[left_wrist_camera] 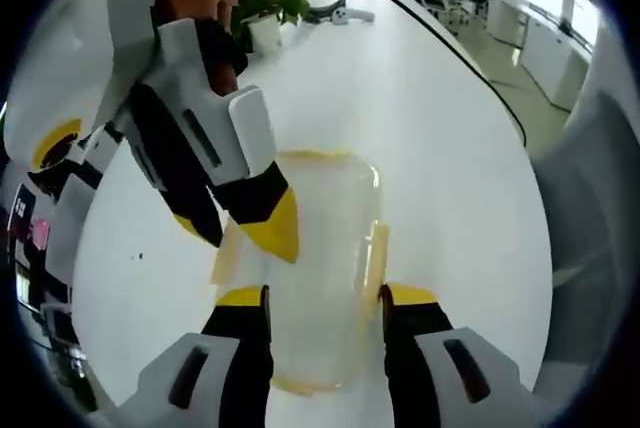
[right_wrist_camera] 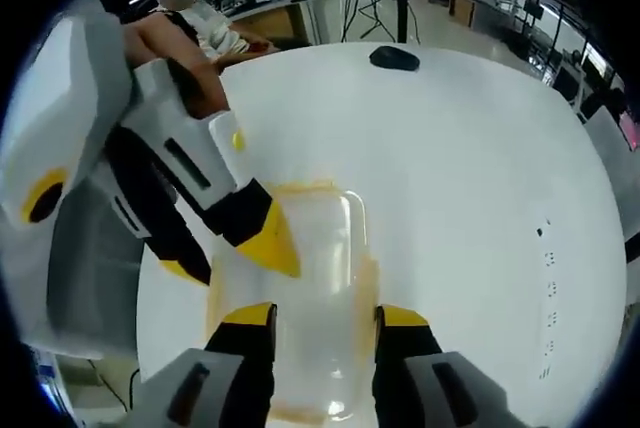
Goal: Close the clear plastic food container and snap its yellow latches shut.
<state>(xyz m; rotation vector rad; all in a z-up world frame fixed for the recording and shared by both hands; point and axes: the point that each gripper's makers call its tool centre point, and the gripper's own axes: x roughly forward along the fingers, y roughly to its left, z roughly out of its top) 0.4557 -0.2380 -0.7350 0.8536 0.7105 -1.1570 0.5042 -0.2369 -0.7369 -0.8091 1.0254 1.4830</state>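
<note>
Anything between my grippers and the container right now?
Nothing visible. The left gripper straddles the container on the white table; the right gripper straddles it too, each meeting the other's fingers over the lid.

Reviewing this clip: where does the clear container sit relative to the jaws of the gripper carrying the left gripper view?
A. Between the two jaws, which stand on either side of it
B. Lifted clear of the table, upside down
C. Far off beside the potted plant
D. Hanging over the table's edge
A: in the left gripper view the left gripper has one yellow-tipped jaw on each side of the clear container, which rests on the white table.
</note>
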